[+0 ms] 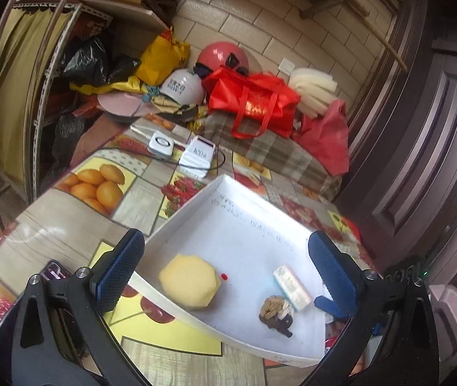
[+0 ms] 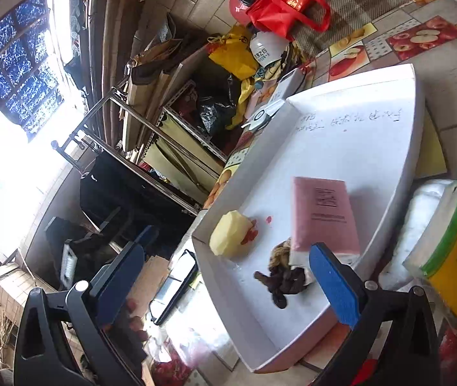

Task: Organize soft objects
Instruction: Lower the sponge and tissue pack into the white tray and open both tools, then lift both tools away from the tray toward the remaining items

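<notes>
Both jaws wide, yellow sponge (image 1: pixel 190 281) in white tray (image 1: pixel 260 225) between them

You see the left gripper (image 1: pixel 228 271) wide open over the white tray (image 1: pixel 254 206). In it lie a yellow sponge (image 1: pixel 190 281), a brown toy (image 1: pixel 276 313) and a small pack (image 1: pixel 292 283).

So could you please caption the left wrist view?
Open left gripper facing a white tray holding a yellow sponge.
</notes>
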Available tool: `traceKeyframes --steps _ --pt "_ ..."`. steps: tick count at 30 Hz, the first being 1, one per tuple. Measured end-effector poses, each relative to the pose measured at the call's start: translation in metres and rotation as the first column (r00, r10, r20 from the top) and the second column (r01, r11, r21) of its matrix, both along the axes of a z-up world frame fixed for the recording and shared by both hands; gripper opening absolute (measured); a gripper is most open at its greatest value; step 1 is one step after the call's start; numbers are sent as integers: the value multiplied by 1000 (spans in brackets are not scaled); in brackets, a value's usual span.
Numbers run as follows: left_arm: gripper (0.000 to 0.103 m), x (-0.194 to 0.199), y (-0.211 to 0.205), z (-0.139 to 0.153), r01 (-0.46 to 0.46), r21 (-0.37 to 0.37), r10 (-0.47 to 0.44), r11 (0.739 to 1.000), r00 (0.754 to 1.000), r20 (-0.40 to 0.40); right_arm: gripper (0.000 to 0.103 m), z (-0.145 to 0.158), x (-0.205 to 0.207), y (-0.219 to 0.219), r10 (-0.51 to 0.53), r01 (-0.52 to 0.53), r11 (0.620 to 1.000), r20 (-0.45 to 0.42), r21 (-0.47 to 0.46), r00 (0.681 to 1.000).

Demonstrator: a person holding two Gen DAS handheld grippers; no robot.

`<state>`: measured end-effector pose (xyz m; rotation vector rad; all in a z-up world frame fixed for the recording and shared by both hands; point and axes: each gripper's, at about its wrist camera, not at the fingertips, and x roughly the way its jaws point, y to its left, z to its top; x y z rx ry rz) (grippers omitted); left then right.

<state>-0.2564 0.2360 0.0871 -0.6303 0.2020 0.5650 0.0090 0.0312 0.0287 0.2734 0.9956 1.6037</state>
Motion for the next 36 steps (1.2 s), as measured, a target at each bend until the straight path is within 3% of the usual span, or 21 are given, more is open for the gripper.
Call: traceKeyframes --steps 2,4,7,8,12,14,16,17,19,23,28,30,34,36 --pt "103 -21 -3 16 -39 33 37 999 997 65 103 7 9 -5 -31 30 999 45 25 998" --pt "103 -42 -4 30 -74 60 66 995 988 137 103 22 20 -8 -61 51 996 153 69 986" --pt "103 -78 -6 49 -139 100 112 985 965 237 103 36 39 -9 -101 82 994 338 69 936" --pt "103 -91 -7 55 -165 110 132 980 956 262 103 39 46 -13 -106 92 994 363 56 926" --pt "103 -150 -6 75 -321 141 257 936 902 347 103 58 65 -58 -130 102 989 328 103 936" --pt "103 -175 -6 81 -392 147 317 908 873 371 103 69 65 -85 -165 149 986 400 72 901" --pt "103 -199 -8 85 -450 156 365 879 847 386 103 73 70 -112 -224 259 966 499 -1 837" --pt "103 -210 -10 88 -476 161 387 865 835 390 103 72 74 -126 -257 330 943 536 -42 804" --pt "103 -227 -16 89 -519 159 429 840 814 392 103 65 86 -158 -339 493 862 590 -117 733" --pt "103 -246 -28 88 -564 155 472 811 788 396 103 36 107 -209 -457 735 631 647 -248 610" --pt "103 -256 -37 88 -577 161 482 800 780 400 103 6 136 -237 -555 857 371 655 -357 513" --pt "103 -259 -40 89 -575 160 478 802 780 404 103 0 144 -224 -540 869 291 681 -400 494" --pt "103 -269 -51 94 -595 182 488 783 769 413 103 -16 160 -199 -481 866 237 721 -441 499" --pt "103 -271 -55 99 -611 190 500 769 759 416 103 -19 162 -196 -494 868 246 715 -431 495"
